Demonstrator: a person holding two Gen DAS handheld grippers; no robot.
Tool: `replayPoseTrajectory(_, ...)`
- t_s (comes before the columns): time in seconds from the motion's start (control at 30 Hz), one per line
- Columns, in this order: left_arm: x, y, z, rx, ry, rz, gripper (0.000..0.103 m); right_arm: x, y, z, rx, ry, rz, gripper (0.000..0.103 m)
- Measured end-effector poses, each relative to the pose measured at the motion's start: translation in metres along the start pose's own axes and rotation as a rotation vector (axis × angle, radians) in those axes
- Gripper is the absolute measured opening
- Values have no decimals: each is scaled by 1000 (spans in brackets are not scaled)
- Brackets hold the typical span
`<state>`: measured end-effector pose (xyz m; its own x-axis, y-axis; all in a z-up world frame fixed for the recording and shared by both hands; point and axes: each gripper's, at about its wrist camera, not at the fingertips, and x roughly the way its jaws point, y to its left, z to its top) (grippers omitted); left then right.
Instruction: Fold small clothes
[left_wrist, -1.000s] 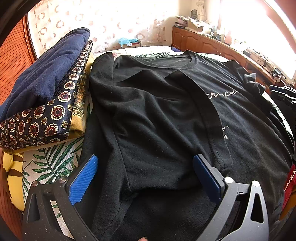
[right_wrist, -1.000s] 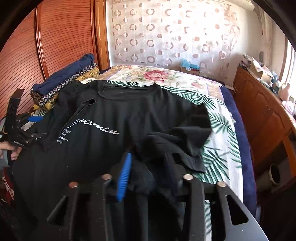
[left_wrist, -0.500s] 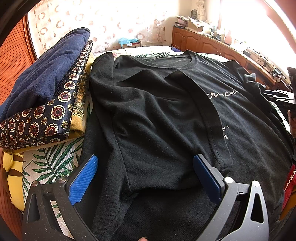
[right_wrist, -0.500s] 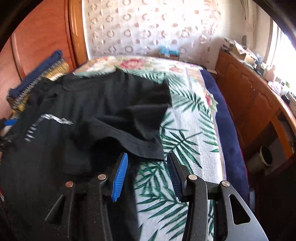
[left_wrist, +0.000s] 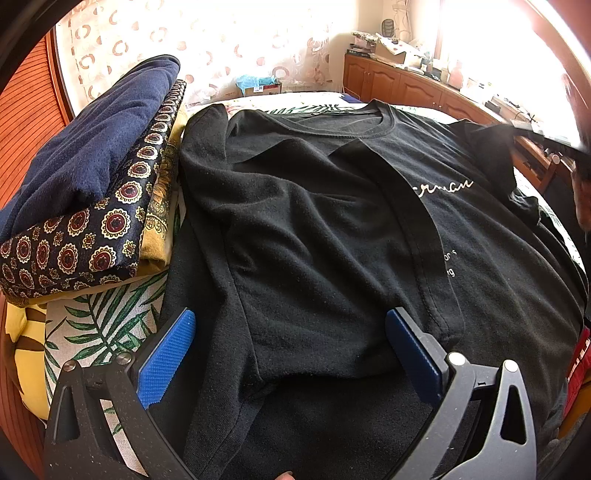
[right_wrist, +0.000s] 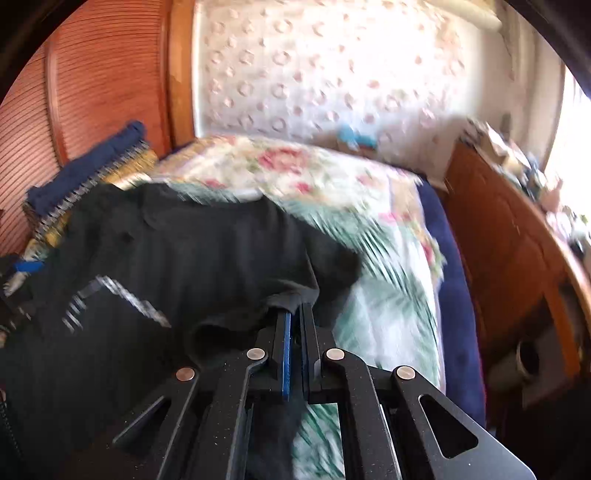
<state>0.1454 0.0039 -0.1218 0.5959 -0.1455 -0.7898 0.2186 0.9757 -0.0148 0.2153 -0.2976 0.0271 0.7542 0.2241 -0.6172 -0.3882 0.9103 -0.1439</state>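
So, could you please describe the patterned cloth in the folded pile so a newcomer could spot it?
Find the bed with the palm-leaf cover. Left of the black T-shirt sits a folded pile; the patterned cloth lies under the plain navy garment, the only piece with red-and-cream medallions.

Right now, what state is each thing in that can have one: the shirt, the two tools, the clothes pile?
black T-shirt: spread on the bed, left side folded in over the chest, right sleeve lifted
right tool: jaws just closed, shut on the sleeve edge
left tool: open, pads astride the shirt's lower part, not pinching
stack of folded clothes: folded, piled left of the shirt
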Motion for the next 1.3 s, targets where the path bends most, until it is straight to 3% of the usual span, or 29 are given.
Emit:
replayPoseTrajectory(0.23, 0, 0, 0, 0, 0, 0, 102, 14, 45, 41, -60, -50, 73, 4)
replayPoseTrajectory(0.27, 0, 0, 0, 0, 0, 0, 102, 16, 48, 43, -58, -52, 79, 8)
replayPoseTrajectory(0.33, 0, 0, 0, 0, 0, 0, 102, 19, 47, 41, -52, -45, 68, 34)
replayPoseTrajectory(0.6, 0, 0, 0, 0, 0, 0, 102, 10, 32, -5, -29, 61, 50, 35)
replayPoseTrajectory(0.77, 0, 0, 0, 0, 0, 0, 102, -6, 29, -30, 34, 100, 95, 35)
replayPoseTrajectory(0.9, 0, 0, 0, 0, 0, 0, 102, -16, 28, -40, 95, 100, 141, 35)
replayPoseTrajectory(1.3, 0, 0, 0, 0, -1, 0, 102, -4, 50, -48, 69, 131, 248, 32)
